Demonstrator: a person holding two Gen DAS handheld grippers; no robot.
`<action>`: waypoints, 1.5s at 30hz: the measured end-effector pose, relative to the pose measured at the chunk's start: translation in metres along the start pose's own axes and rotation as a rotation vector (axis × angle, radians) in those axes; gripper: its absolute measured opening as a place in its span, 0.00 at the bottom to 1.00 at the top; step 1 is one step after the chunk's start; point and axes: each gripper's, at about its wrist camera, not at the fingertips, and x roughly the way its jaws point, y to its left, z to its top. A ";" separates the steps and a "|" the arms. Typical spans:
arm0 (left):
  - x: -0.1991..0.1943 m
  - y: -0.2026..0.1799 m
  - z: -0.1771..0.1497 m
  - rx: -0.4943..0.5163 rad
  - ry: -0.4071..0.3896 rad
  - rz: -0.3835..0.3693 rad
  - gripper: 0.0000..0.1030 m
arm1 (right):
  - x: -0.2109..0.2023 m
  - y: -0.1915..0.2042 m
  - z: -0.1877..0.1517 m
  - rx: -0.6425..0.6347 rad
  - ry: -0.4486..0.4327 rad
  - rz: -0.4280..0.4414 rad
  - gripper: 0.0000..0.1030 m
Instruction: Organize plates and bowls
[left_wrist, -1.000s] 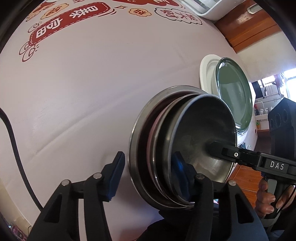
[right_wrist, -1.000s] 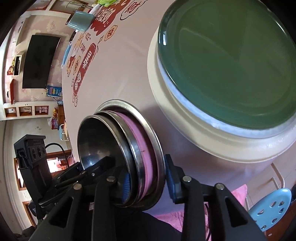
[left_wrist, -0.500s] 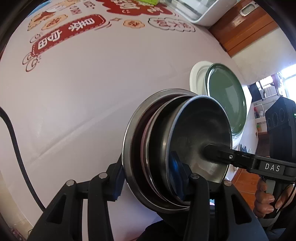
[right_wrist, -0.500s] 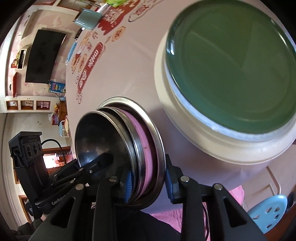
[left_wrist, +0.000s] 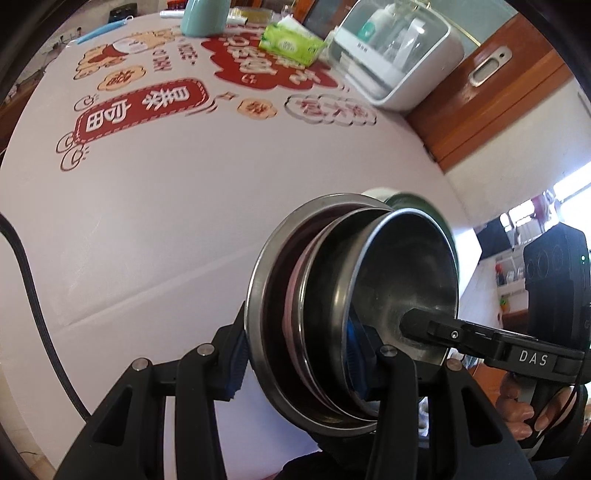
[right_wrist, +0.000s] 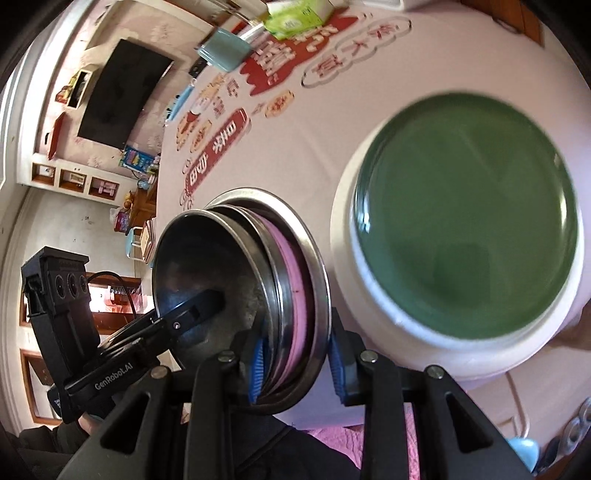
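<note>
A nested stack of steel bowls (left_wrist: 388, 280) with a pink one between them hangs tilted above the tablecloth. My left gripper (left_wrist: 295, 354) is shut on its near rim, one pad outside and one inside. From the right, my right gripper (left_wrist: 424, 328) reaches into the innermost bowl. In the right wrist view the stack of bowls (right_wrist: 207, 266) sits between the blue pads of my right gripper (right_wrist: 297, 365), which is shut on the rims, and my left gripper (right_wrist: 199, 306) holds the opposite side. A green plate (right_wrist: 469, 214) lies on a white plate (right_wrist: 406, 332) just to the right.
The pale tablecloth (left_wrist: 147, 206) carries red printing. At its far end stand a teal cup (left_wrist: 203, 14), a green tissue pack (left_wrist: 291, 42) and a white appliance with a clear lid (left_wrist: 395, 55). A black cable (left_wrist: 33, 306) runs along the left edge.
My left gripper's jaws closed onto the stack's rim, and the right pads closed on the other side. The stack has risen off the table with both grippers, and more of the far table shows.
</note>
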 end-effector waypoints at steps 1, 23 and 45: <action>-0.001 -0.002 0.001 -0.006 -0.011 -0.006 0.42 | -0.004 0.000 0.002 -0.012 -0.005 -0.005 0.28; 0.054 -0.080 0.036 -0.077 0.007 -0.086 0.42 | -0.052 -0.075 0.073 -0.075 0.068 -0.081 0.28; 0.106 -0.124 0.024 -0.275 0.106 -0.001 0.44 | -0.047 -0.126 0.123 -0.220 0.321 -0.085 0.31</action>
